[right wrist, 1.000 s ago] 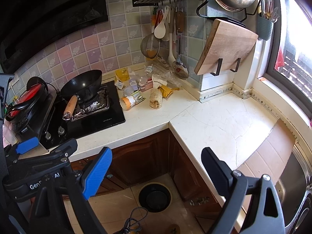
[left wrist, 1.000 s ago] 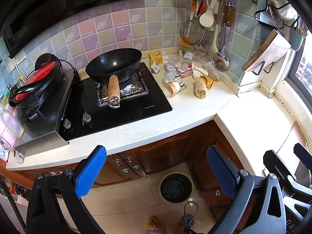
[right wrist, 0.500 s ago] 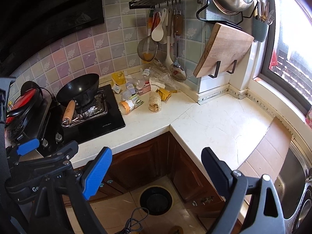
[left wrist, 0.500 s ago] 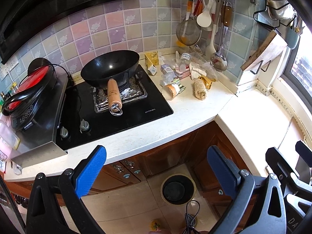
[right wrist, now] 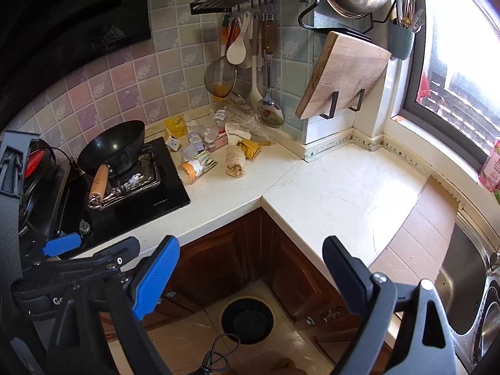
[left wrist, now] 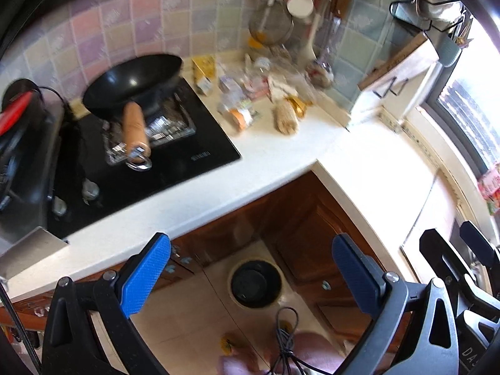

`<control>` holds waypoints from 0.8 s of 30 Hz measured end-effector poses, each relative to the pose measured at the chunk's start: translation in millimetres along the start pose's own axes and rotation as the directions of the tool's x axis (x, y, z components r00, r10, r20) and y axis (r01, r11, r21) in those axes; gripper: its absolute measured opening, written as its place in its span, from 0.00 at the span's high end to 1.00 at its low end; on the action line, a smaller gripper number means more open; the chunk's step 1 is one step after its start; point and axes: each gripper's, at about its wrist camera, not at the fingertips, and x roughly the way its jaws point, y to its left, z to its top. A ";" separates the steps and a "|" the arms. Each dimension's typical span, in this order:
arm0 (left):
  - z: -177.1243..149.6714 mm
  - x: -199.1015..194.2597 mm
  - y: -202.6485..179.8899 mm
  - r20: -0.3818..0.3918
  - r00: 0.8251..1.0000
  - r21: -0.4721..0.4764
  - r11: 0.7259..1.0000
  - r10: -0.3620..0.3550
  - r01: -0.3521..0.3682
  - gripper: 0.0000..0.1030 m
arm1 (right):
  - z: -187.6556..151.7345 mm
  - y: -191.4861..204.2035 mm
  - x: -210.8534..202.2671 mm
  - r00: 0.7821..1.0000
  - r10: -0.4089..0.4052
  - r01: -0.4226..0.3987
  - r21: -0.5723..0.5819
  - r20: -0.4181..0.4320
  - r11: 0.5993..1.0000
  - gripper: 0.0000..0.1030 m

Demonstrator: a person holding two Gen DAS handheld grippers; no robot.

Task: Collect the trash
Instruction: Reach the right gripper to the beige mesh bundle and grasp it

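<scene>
Both tongs released, nothing between pads: left tongs point(left wrist: 250, 278), right tongs point(right wrist: 250, 275), hanging over floor bin point(right wrist: 247, 320). Trash point(right wrist: 215, 147) piled in tabletop point(right wrist: 328, 187) corner by wok point(right wrist: 114, 147). Left view motion-blurred, so wrappers point(left wrist: 250, 93) unreadable there. Left tongs' body cut off at right view's edge.

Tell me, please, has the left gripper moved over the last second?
Yes. The left gripper has advanced toward the counter corner: the wok and trash pile look larger, and the view is motion-blurred.
</scene>
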 end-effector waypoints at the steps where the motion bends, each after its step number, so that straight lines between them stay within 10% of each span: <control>1: 2.0 5.8 -0.7 -0.018 1.000 -0.001 1.000 -0.017 0.017 0.01 | 1.7 -1.3 3.1 1.000 0.000 0.000 0.000 -0.007 1.000 0.09; 12: 70.6 54.1 2.7 -0.007 1.000 -0.124 0.992 -0.015 0.014 0.01 | 46.7 -12.2 76.6 0.996 0.077 -0.081 -0.110 -0.039 0.991 0.15; 24: 168.1 165.3 5.3 -0.162 0.984 -0.094 0.991 0.074 -0.091 0.01 | 140.5 -20.4 242.9 0.929 0.273 -0.315 -0.142 -0.250 0.938 0.27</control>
